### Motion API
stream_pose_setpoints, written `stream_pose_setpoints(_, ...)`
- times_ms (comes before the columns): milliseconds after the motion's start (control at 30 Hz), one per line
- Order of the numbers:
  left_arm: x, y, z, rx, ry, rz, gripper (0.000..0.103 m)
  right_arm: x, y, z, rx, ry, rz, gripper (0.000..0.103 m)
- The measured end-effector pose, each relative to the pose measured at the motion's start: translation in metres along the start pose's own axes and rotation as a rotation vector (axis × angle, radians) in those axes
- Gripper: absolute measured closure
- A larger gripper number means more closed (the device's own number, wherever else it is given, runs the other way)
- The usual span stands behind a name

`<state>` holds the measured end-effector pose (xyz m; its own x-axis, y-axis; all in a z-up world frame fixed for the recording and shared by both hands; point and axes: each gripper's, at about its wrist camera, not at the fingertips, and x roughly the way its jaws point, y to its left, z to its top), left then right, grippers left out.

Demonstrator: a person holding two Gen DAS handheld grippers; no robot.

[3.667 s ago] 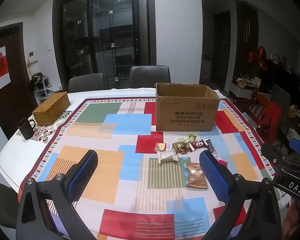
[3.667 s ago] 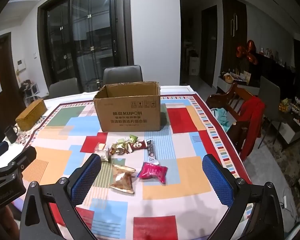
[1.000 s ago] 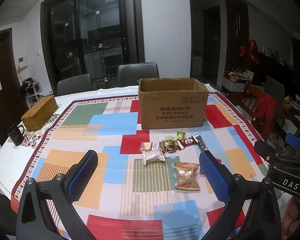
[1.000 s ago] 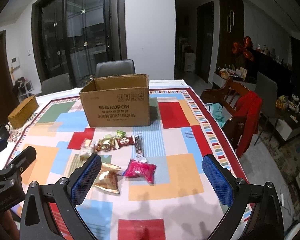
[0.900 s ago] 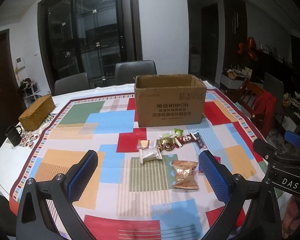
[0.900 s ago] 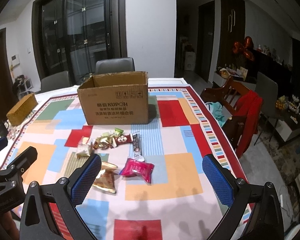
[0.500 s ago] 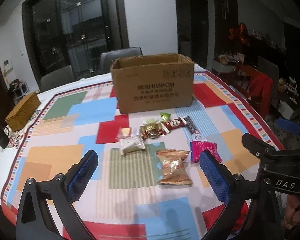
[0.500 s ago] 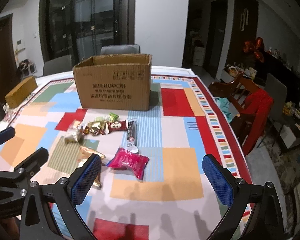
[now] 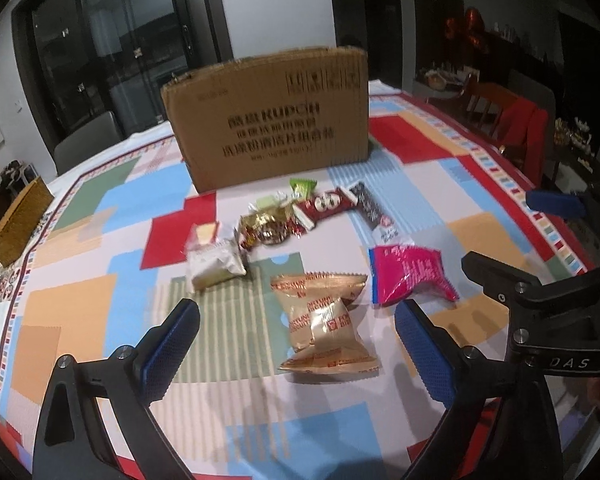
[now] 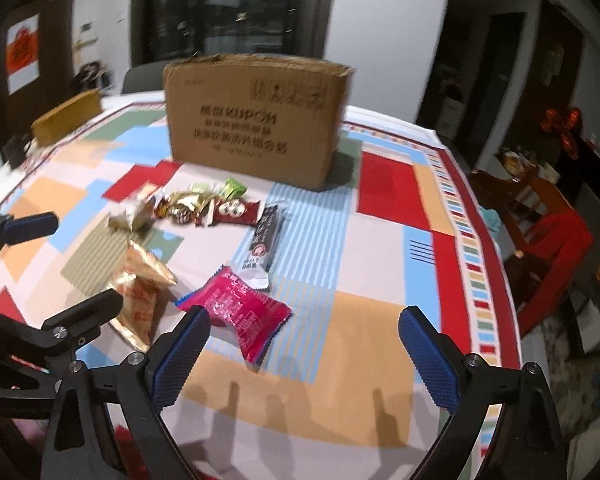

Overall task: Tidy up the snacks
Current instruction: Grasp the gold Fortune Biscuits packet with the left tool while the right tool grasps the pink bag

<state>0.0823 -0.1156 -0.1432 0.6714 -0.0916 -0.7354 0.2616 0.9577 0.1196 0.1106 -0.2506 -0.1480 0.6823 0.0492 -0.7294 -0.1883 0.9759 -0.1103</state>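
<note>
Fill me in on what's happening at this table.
A person holds a two-finger gripper in each hand over loose snacks lying before a cardboard box. The left gripper frames a gold biscuit packet; the right gripper hangs by a pink packet. Both sets of fingers are closing slightly, but neither touches a snack. No snack is held yet; the box's inside isn't visible.

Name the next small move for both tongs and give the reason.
Probably keep lowering: left tongs onto the gold biscuit packet, right tongs onto the pink packet. Both are closing slightly but grip nothing, and each packet lies loose before the cardboard box.
</note>
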Motion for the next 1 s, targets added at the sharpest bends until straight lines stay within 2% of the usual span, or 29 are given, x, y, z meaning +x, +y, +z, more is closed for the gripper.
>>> stream_pose_setpoints(367, 0.033, -0.005, -0.009, 0.001, 0.065, -0.001, 0.014, 0.039, 0.010, 0.000, -0.143, 0.051, 0.110, 0.017)
stream_pose_setpoints(700, 0.046, 0.001, -0.013, -0.007, 0.104, -0.036, 0.031, 0.062, 0.019, -0.001, -0.140, 0.086, 0.197, 0.028)
stream_pose_setpoints(933, 0.049, 0.002, -0.015, -0.003, 0.114, -0.073, 0.052, 0.071, 0.029, -0.002, -0.117, 0.118, 0.260, 0.048)
stream_pose_setpoints(1000, 0.049, 0.003, -0.015, -0.002, 0.111, -0.079, 0.054, 0.070, 0.032, -0.003, -0.119, 0.116, 0.260, 0.053)
